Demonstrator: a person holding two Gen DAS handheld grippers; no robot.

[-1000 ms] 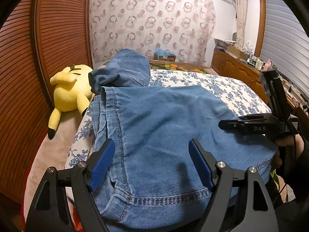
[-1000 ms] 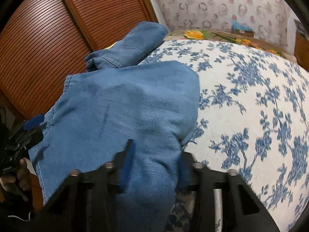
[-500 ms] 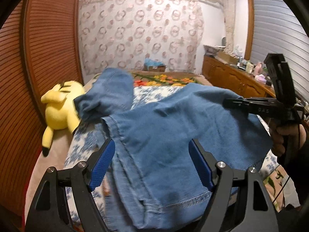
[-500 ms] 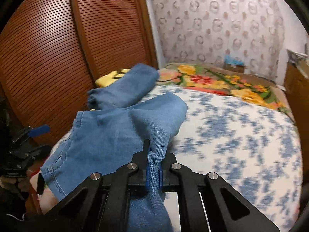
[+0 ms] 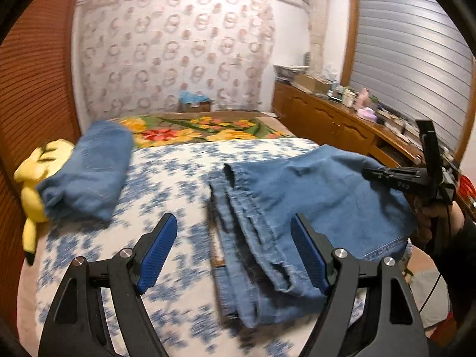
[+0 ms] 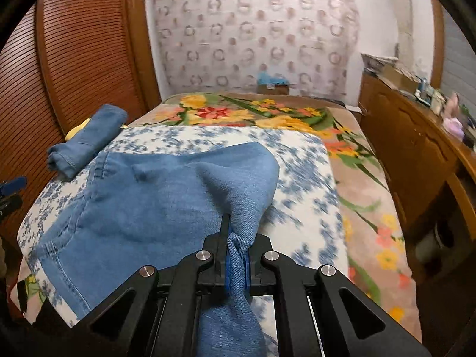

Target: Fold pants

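Note:
A pair of blue jeans [image 5: 300, 199] lies half folded on the blue-flowered bedspread [image 5: 166, 178], its layered edge running toward me. My left gripper [image 5: 233, 253] hovers open over that near edge; the denim lies under its right finger [image 5: 309, 255], unpinched. In the right wrist view the jeans [image 6: 142, 205] spread to the left, and my right gripper [image 6: 236, 255] is shut on a bunched fold of them, lifting it into a ridge. The right gripper [image 5: 395, 175], held by a hand, also shows at the right of the left wrist view.
A second, folded pair of jeans [image 5: 89, 172] lies at the bed's left side against a yellow plush toy [image 5: 32, 175]. A floral blanket [image 6: 300, 122] covers the far end. Wooden slatted doors [image 6: 74, 53] stand left, a cluttered wooden sideboard [image 6: 416, 136] right.
My right gripper closed on a fold of the jeans and dragged them rightward, away from the folded pair. The left gripper stayed open and shifted right, now over the jeans' left edge.

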